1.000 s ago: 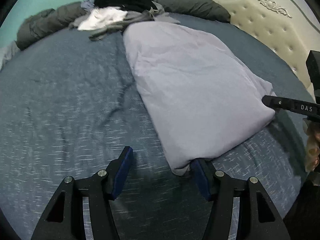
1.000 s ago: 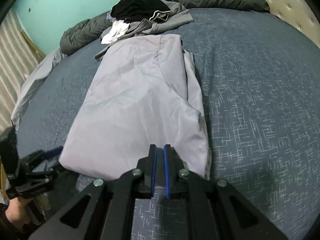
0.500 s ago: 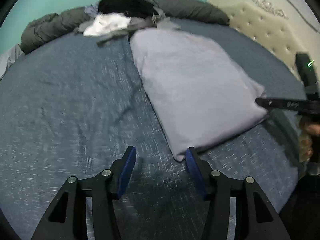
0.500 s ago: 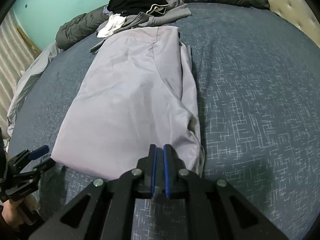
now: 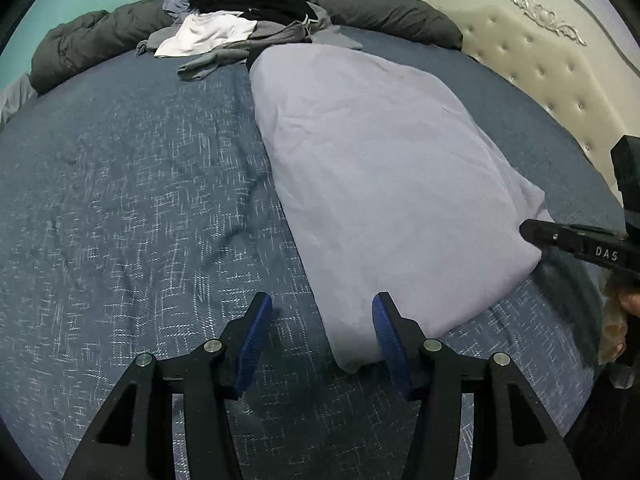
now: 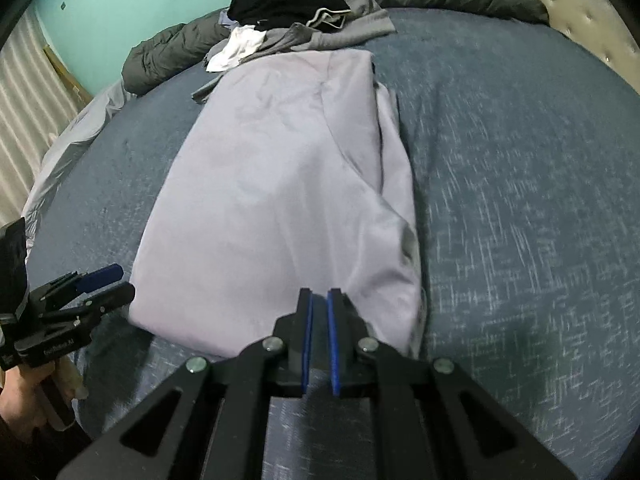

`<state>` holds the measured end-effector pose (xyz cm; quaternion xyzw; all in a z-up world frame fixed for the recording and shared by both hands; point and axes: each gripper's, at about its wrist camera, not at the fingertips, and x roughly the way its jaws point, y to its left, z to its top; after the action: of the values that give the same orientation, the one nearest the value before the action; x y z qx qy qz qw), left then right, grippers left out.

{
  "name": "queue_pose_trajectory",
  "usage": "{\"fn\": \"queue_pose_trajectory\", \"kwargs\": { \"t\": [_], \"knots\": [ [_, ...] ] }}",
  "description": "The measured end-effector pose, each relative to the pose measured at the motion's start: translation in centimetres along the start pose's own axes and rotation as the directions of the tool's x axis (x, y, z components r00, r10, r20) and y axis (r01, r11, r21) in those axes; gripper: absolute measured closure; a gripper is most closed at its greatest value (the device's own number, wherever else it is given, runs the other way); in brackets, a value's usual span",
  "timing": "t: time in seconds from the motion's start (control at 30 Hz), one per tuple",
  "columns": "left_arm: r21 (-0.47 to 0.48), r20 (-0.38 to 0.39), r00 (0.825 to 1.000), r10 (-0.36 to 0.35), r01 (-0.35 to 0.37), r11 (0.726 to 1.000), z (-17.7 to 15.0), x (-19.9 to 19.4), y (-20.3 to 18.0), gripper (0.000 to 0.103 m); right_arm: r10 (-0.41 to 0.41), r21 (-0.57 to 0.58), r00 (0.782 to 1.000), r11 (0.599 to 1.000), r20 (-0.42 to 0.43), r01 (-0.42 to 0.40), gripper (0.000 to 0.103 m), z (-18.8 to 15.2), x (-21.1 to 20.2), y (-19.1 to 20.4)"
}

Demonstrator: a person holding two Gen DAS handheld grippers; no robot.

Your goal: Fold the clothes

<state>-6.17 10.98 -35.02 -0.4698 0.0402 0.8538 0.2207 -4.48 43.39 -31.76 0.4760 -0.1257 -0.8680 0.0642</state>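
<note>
One folded lilac garment (image 5: 384, 184) lies on one bed (image 5: 120, 208). One heap of clothes (image 5: 240, 12) sits behind it. Two grippers show: the left gripper (image 5: 322, 344) and right gripper (image 6: 318, 340).

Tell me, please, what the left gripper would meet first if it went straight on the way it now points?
Most likely the near corner of the lavender garment, which already lies by the inner side of the right jaw of the left gripper. The jaws stand wide open. How high they hang above the blue bedspread is unclear.
</note>
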Motion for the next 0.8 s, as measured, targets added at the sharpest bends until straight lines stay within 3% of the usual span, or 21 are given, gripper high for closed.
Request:
{"fn": "queue_pose_trajectory", "kwargs": {
  "t": [0.17,0.23,0.27,0.3,0.53,0.8],
  "knots": [
    [-0.05,0.013,1.0,-0.024,0.025,0.998,1.5,-1.5,0.8,0.045,0.001,0.021,1.0,1.0,0.013,-0.002,0.093,0.2,-0.6,-0.7],
    [-0.077,0.019,0.999,-0.026,0.027,0.997,2.0,-1.6,1.2,0.037,0.0,0.07,1.0,0.998,0.0,0.0,0.081,0.7,-0.9,-2.1],
    [-0.087,0.014,0.999,-0.031,0.032,0.996,2.1,-1.4,1.3,0.031,-0.003,0.093,1.0,0.996,-0.012,0.004,0.059,0.8,-0.8,-2.6],
    [-0.096,0.006,0.999,-0.042,0.042,0.994,2.2,-1.1,1.3,0.027,-0.006,0.111,1.0,0.994,-0.031,0.01,0.045,0.9,-0.6,-3.1],
    [-0.182,-0.036,0.993,-0.115,0.106,0.977,1.9,1.1,1.5,0.017,0.086,0.18,0.989,0.982,-0.123,-0.063,0.04,0.4,1.4,-4.3],
    [-0.276,-0.067,0.971,-0.229,0.203,0.939,1.9,3.0,1.7,0.016,0.123,0.17,0.977,0.981,-0.173,-0.093,0.038,1.1,3.5,-3.0]
  ]
}}
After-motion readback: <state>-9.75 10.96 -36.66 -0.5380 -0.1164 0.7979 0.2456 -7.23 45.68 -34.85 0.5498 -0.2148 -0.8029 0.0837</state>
